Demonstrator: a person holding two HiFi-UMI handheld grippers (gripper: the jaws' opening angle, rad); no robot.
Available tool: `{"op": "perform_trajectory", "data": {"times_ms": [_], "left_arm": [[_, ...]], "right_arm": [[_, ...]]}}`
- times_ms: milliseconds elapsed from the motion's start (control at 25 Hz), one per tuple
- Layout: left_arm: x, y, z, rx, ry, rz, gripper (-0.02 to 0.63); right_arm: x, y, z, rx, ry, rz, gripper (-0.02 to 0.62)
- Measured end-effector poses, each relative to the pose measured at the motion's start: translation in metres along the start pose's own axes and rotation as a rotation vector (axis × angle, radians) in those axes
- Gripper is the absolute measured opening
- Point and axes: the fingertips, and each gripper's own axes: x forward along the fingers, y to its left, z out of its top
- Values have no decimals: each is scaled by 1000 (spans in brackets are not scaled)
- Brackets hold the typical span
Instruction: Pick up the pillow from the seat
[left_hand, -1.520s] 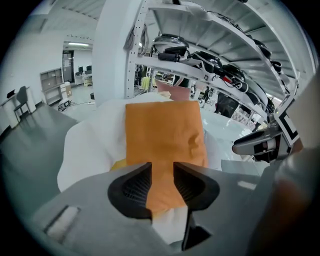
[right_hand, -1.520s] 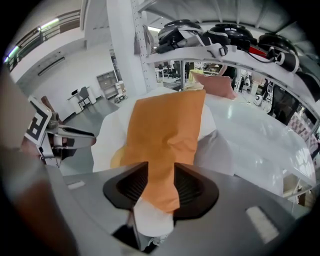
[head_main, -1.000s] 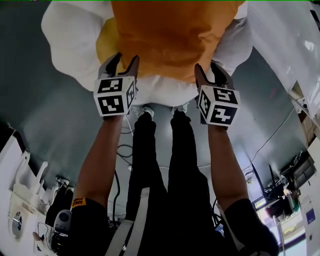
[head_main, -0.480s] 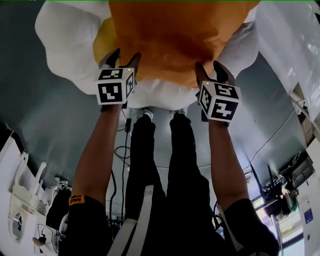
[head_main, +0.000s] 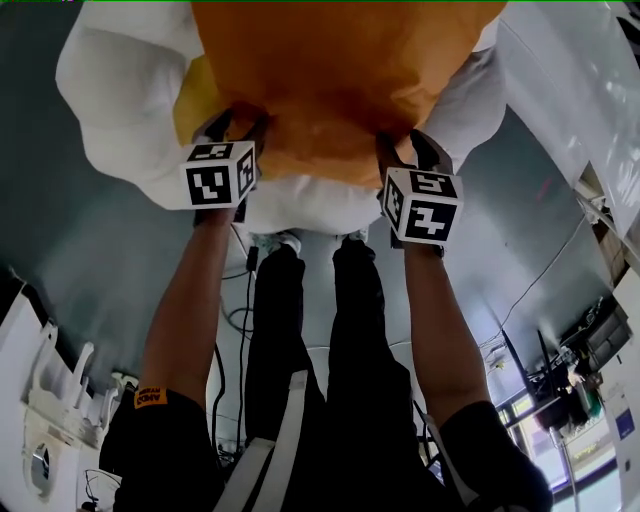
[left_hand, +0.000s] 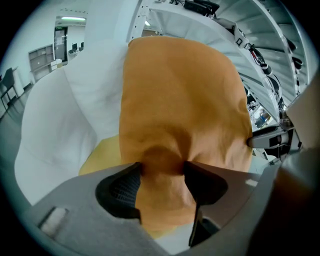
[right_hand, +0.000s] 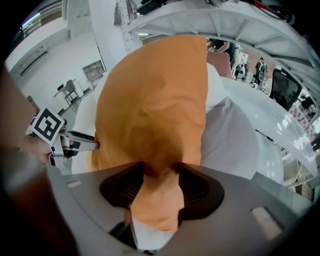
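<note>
A large orange pillow (head_main: 330, 80) leans on a puffy white seat (head_main: 110, 90). Both grippers bite its near lower edge. My left gripper (head_main: 238, 122) grips the left part, jaws standing wide, with orange fabric (left_hand: 185, 100) puckered and filling the gap at the gripper (left_hand: 162, 167). My right gripper (head_main: 405, 142) holds the right part. Its jaws are closing, and bunched pillow cloth (right_hand: 155, 110) is squeezed between the pads of the gripper (right_hand: 160, 169). A yellow cushion (left_hand: 102, 155) peeks out behind the pillow's left side.
The person's dark legs (head_main: 300, 330) stand right below the seat on a grey floor. White frames and panels (head_main: 580, 80) rise at the right. Cables and equipment (head_main: 560, 370) lie at the lower right, and white gear (head_main: 40, 400) at the lower left.
Both grippers have pushed forward and slightly left onto the pillow's lower edge; their jaws now reach over the fabric, which sits deeper between them.
</note>
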Motion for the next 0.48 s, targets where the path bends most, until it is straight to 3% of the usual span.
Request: {"op": "perform_trajectory", "data": {"times_ms": [280,480], "left_arm": [[9,0,-3,-1,-3,-45,253],[15,-11,-6,-23,-9,-56,148]], "right_arm": [[9,5,-3,-11,-4,-3,180],[14,3,-7,-23,-8,-4,123]]}}
